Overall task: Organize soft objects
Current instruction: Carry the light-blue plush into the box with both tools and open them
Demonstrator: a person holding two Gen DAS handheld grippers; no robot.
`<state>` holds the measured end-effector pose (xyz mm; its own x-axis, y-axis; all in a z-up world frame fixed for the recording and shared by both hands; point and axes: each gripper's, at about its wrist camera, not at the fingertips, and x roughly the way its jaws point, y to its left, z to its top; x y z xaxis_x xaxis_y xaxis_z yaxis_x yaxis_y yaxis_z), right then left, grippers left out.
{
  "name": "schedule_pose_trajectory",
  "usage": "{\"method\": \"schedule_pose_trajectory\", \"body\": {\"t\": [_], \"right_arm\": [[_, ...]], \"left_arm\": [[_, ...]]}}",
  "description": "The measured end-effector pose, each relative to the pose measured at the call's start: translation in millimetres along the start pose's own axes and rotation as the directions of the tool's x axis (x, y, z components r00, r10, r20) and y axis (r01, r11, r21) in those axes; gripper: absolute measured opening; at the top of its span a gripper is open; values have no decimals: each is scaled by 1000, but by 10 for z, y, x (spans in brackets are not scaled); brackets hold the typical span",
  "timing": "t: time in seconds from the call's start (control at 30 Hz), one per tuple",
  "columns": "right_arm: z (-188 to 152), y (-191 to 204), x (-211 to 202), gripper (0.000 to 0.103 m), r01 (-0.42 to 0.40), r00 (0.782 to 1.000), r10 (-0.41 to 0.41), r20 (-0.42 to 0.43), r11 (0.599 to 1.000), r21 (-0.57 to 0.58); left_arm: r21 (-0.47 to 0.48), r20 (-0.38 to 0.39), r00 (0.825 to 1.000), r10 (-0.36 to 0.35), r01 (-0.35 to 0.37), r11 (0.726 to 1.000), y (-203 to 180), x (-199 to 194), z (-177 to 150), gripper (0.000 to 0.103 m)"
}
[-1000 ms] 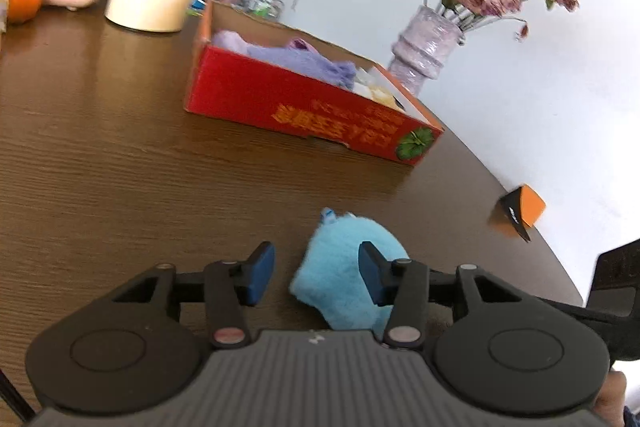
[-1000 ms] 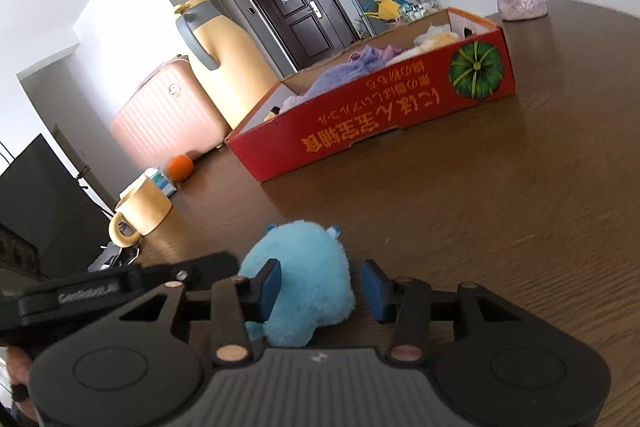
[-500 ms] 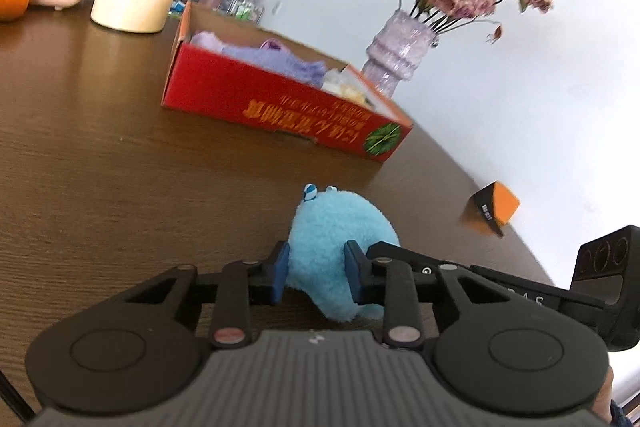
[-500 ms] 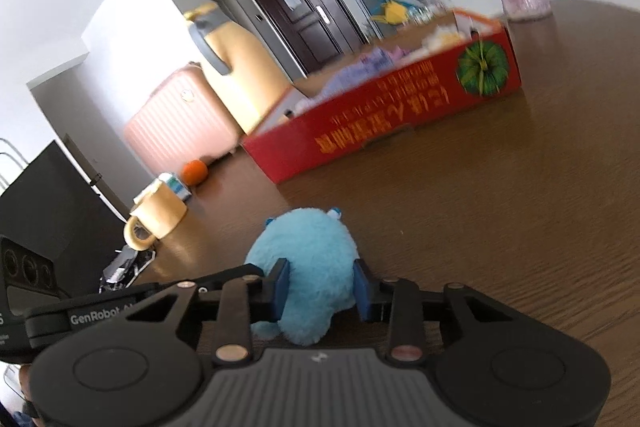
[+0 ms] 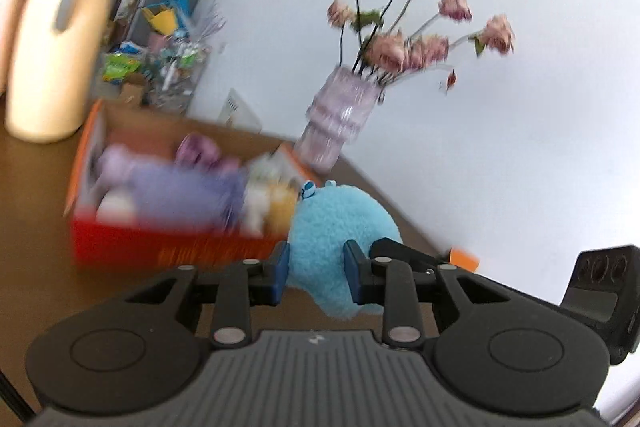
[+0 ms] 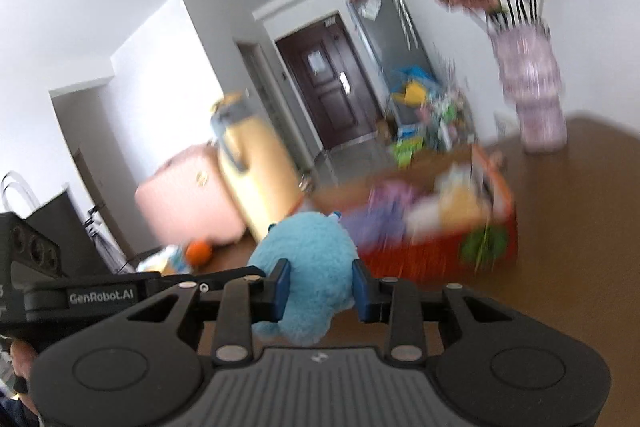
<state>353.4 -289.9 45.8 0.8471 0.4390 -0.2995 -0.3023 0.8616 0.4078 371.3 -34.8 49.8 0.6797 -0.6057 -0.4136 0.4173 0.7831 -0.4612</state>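
Observation:
A fluffy light-blue plush toy is pinched by both grippers and held above the brown table. My left gripper is shut on its lower part. My right gripper is shut on the same toy from the other side. The red cardboard box lies just beyond the toy, open on top, with purple, white and yellow soft things inside. The box also shows in the right wrist view, blurred by motion.
A purple vase of dried pink flowers stands behind the box by the white wall. A tall yellow jug stands at the far left. A small orange-and-black object lies on the table near the wall. A pink suitcase stands beyond.
Both grippers, shut on the blue toy, have lifted it off the table and carried it toward the red box, which now looks nearer and is seen from higher up.

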Motion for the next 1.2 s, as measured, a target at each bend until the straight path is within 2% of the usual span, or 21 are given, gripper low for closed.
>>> {"method": "schedule_pose_trajectory", "body": {"t": [0.1,0.17,0.27,0.4,0.5,0.57,0.63,0.7,0.8,0.83,0.87,0.9,0.97,1.03,1.13,1.2], "right_arm": [[481,-137,283,30,35,999,-33,36,999,-31],[759,-263,535,30,55,998,-54,31,998,-34],[1101,-579,1037,30,58,998,-57,-27,998,25],[1268,-992,1712,30,44,993,-31,-117,993,110],[1168,-1268,2194,31,50,982,-18,-189,985,167],[1066,-1399,2472,31,77,972,-37,-232,983,165],[962,-1423,2653,34,144,959,-113,-258,984,103],[901,-1388,2693,37,174,954,-156,-257,984,48],[911,-1276,2734,37,189,948,-201,-247,979,-70],[909,-1224,2746,33,209,943,-230,-240,972,-112],[910,-1194,2767,19,209,941,-236,-243,969,-134],[911,-1150,2786,14,201,938,-234,-254,968,-150],[917,-1051,2835,14,209,926,-261,-271,956,-206],[921,-960,2876,14,185,910,-264,-320,948,-258],[886,-892,2889,14,173,889,-274,-366,943,-285],[867,-868,2841,15,171,887,-267,-376,948,-269]], "left_arm": [[-8,10,999,-36,36,999,-4,386,516,29],[-10,11,999,-36,36,999,-3,681,828,29],[-23,-14,1000,10,-11,1000,97,1159,1181,29],[-57,-57,996,72,-75,996,399,1730,1452,29],[-90,-110,986,122,-132,987,705,2123,1500,29],[-108,-150,977,151,-168,980,878,2351,1477,23],[-103,-186,966,182,-203,974,1001,2542,1423,20],[-98,-199,964,179,-201,975,1079,2637,1389,21],[-76,-181,963,200,-216,973,1130,2672,1382,22],[-72,-185,962,200,-216,974,1142,2684,1382,22],[-72,-189,962,199,-215,974,1160,2699,1386,22],[-68,-193,960,202,-219,973,1162,2714,1388,22],[-48,-195,955,222,-236,971,1142,2707,1375,22],[-15,-186,952,241,-249,968,1098,2664,1352,28],[63,-163,938,305,-298,952,1047,2588,1308,28],[83,-161,931,329,-319,944,1035,2513,1290,29]]}}
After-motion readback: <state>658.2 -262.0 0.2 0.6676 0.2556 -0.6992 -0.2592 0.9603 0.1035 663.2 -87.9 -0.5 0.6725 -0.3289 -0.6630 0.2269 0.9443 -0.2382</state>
